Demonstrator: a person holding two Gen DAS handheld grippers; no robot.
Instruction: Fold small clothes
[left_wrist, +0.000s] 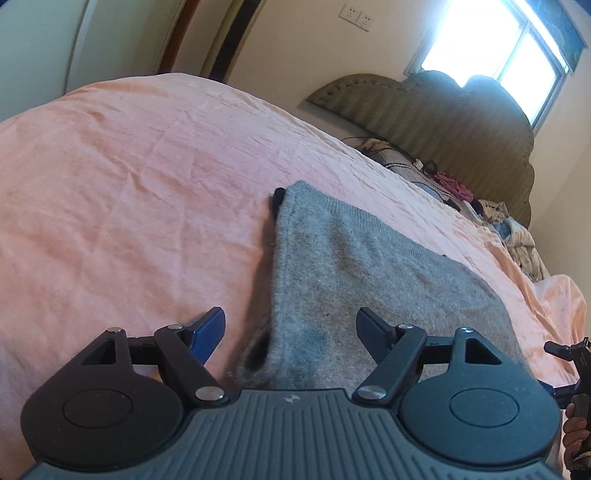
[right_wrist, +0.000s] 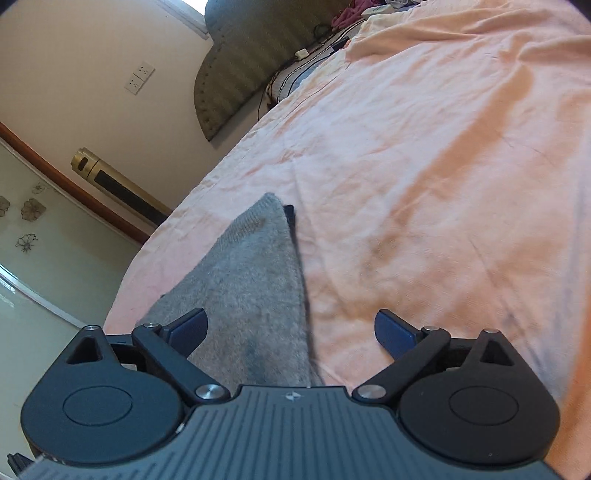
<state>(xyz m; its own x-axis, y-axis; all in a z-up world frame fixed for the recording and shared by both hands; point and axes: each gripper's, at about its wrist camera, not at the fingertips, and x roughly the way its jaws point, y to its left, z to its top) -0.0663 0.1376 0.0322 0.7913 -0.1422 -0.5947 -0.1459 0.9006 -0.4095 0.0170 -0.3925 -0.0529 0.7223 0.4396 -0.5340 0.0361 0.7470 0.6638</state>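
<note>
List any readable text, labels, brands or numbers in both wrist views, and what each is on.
No readable text in either view.
Left gripper body: small pale emblem, no letters.
Right gripper body: same emblem, no letters.
Wall sockets: no legible markings.
Grey knit garment: no label showing.

Fuzzy grey knit garment (left_wrist: 369, 266); creased matt sheet (left_wrist: 129, 177), prob. cotton.

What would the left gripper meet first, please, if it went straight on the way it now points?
Most likely the grey garment: it lies on the pink sheet right ahead of the open left gripper, whose jaws straddle its near edge. Depth is hard to judge.
</note>
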